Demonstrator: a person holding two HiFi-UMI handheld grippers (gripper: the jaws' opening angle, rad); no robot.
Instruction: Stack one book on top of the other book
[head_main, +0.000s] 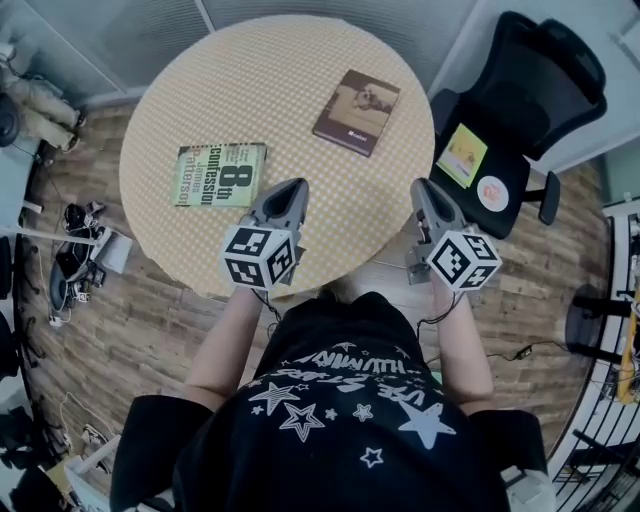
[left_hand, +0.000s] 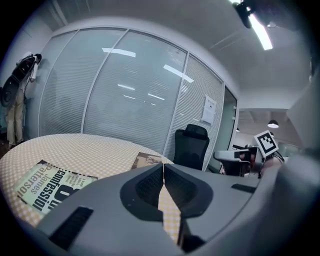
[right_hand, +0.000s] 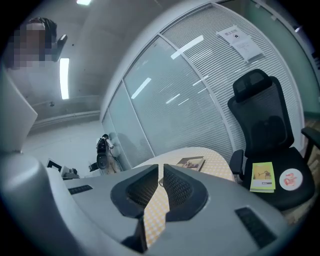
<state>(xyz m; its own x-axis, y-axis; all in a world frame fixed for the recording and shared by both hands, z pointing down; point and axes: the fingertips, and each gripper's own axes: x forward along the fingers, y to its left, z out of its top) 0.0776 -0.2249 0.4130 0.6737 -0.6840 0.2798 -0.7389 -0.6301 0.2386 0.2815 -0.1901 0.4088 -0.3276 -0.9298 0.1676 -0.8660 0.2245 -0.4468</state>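
Note:
Two books lie apart on the round checked table (head_main: 230, 70). The green book (head_main: 220, 175) is at the left; it also shows low left as the green book (left_hand: 47, 184). The brown book (head_main: 357, 111) is at the far right of the table, seen as the brown book (left_hand: 146, 160) and the brown book (right_hand: 190, 163). My left gripper (head_main: 296, 187) hovers over the near edge, right of the green book, shut and empty. My right gripper (head_main: 419, 186) hangs at the table's near right rim, short of the brown book, shut with nothing held.
A black office chair (head_main: 520, 110) stands right of the table with a yellow-green booklet (head_main: 461, 155) and a round disc (head_main: 492, 193) on its seat. Cables and gear (head_main: 75, 255) litter the wooden floor at the left. Glass partitions (left_hand: 125, 95) stand behind the table.

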